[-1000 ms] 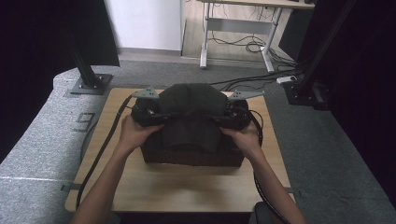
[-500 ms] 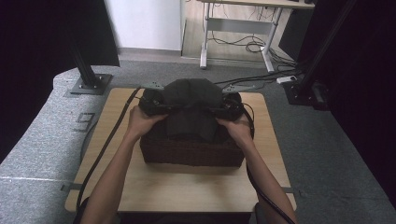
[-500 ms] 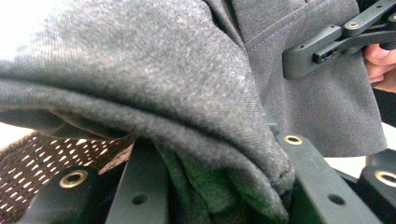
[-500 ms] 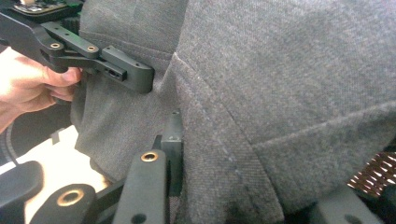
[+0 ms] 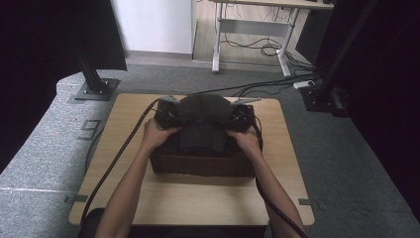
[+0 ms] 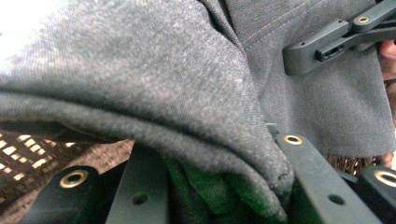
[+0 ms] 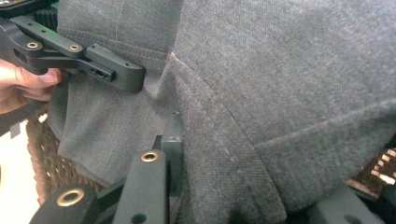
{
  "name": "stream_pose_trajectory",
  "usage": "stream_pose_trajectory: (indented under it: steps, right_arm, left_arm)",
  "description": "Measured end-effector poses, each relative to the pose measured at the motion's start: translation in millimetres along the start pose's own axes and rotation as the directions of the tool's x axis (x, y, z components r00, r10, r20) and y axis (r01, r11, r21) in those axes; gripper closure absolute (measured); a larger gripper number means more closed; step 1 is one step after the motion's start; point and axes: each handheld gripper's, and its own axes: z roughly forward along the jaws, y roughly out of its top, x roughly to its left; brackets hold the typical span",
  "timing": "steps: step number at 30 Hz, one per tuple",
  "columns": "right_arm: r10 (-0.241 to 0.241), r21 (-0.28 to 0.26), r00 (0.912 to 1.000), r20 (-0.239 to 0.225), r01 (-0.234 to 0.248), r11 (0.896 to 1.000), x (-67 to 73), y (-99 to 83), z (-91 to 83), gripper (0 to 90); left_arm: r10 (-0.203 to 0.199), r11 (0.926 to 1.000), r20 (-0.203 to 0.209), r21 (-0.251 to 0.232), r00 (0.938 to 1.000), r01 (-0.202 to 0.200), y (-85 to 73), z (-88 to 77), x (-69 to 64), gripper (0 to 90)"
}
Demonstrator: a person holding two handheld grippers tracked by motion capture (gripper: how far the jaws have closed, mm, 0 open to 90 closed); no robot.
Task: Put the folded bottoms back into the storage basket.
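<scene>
A folded dark grey garment (image 5: 200,124) hangs between my two grippers over a brown woven basket (image 5: 198,167) on the wooden table (image 5: 198,203). My left gripper (image 5: 170,115) is shut on the garment's left edge and my right gripper (image 5: 238,118) on its right edge. In the left gripper view the grey cloth (image 6: 163,84) is bunched between my left gripper's (image 6: 224,191) jaws, with the right gripper (image 6: 336,42) beyond. The right gripper view has the cloth (image 7: 280,93) pinched in my right gripper (image 7: 233,200) and the left gripper (image 7: 79,56) farther off. The garment's lower part rests inside the basket.
The basket sits at the table's middle, with bare wood in front and at both sides. Black cables (image 5: 119,158) trail from the grippers toward the person. Dark stand bases (image 5: 94,89) rest on the grey floor behind the table, beside a desk frame (image 5: 247,34).
Both hands have come down with the garment, which has sunk from above the basket into it. The grips on the cloth look unchanged.
</scene>
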Motion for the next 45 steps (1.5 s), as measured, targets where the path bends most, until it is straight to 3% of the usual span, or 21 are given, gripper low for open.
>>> stream_pose_trajectory:
  steps: [2, 12, 18, 23, 30, 33, 35, 37, 39, 40, 41, 43, 44, 45]
  right_arm:
    - [0.014, 0.018, 0.9999, -0.004, -0.014, 1.000, -0.6, -5.0, 2.8, 62.5]
    - [0.026, 0.114, 0.9996, 0.002, -0.027, 0.993, 5.9, -15.5, 21.4, 62.3]
    - [0.049, 0.161, 0.9979, 0.042, -0.056, 0.985, -0.5, -17.5, 14.0, 62.2]
    - [0.057, 0.210, 0.9952, 0.079, -0.073, 0.975, -7.6, -21.0, 8.2, 62.0]
    - [0.058, 0.246, 0.9958, 0.070, -0.074, 0.967, -5.2, -17.5, 27.5, 61.2]
    - [0.061, 0.257, 0.9949, 0.080, -0.080, 0.963, -6.8, -18.3, 33.3, 60.2]
    - [0.074, 0.266, 0.9923, 0.099, -0.098, 0.959, -11.3, -19.9, 33.1, 58.1]
    - [0.077, 0.282, 0.9866, 0.144, -0.116, 0.952, -15.0, -21.3, 32.0, 53.4]
    - [0.065, 0.294, 0.9790, 0.193, -0.121, 0.948, -17.9, -22.5, 31.8, 45.2]
    - [0.045, 0.295, 0.9678, 0.248, -0.119, 0.948, -22.8, -24.2, 31.0, 35.9]
    - [0.045, 0.295, 0.9678, 0.248, -0.119, 0.948, -22.8, -24.2, 31.0, 35.9]
    - [0.037, 0.277, 0.9559, 0.291, -0.121, 0.953, -25.8, -24.4, 28.6, 28.2]
    - [0.036, 0.267, 0.9535, 0.299, -0.120, 0.956, -26.9, -24.3, 27.5, 26.5]
    - [0.037, 0.252, 0.9484, 0.315, -0.121, 0.960, -27.7, -23.6, 25.3, 24.0]
  left_arm:
    - [0.004, 0.9994, -0.004, 0.035, 1.0000, -0.004, -5.9, 4.0, -1.2, 68.4]
    - [-0.013, 0.9928, -0.020, 0.119, 0.9997, 0.015, -20.7, 7.7, 0.3, 68.5]
    - [-0.011, 0.9898, -0.009, 0.142, 0.9999, 0.012, -15.9, 22.2, -7.7, 68.6]
    - [-0.037, 0.9866, 0.008, 0.159, 0.9993, 0.036, -17.5, 36.9, -11.9, 68.8]
    - [-0.042, 0.9711, -0.056, 0.233, 0.9975, 0.054, -17.3, 29.2, -7.7, 68.7]
    - [-0.063, 0.9675, -0.059, 0.241, 0.9963, 0.075, -18.0, 34.6, -4.3, 68.1]
    - [-0.082, 0.9650, -0.068, 0.244, 0.9943, 0.096, -17.9, 39.4, -3.7, 66.5]
    - [-0.076, 0.9624, -0.102, 0.253, 0.9919, 0.100, -18.6, 43.1, -3.5, 62.7]
    - [-0.061, 0.9556, -0.177, 0.274, 0.9824, 0.108, -18.4, 44.9, -4.6, 54.9]
    - [-0.054, 0.9516, -0.214, 0.285, 0.9753, 0.116, -18.0, 44.4, -4.4, 44.4]
    - [-0.050, 0.9490, -0.242, 0.291, 0.9691, 0.122, -17.4, 43.5, -4.2, 44.4]
    - [-0.031, 0.9458, -0.320, 0.297, 0.9467, 0.132, -14.9, 38.3, -3.4, 35.8]
    - [-0.025, 0.9475, -0.354, 0.290, 0.9350, 0.135, -13.1, 33.5, -2.1, 34.2]
    - [-0.025, 0.9503, -0.363, 0.280, 0.9314, 0.135, -11.9, 30.2, -1.3, 31.8]
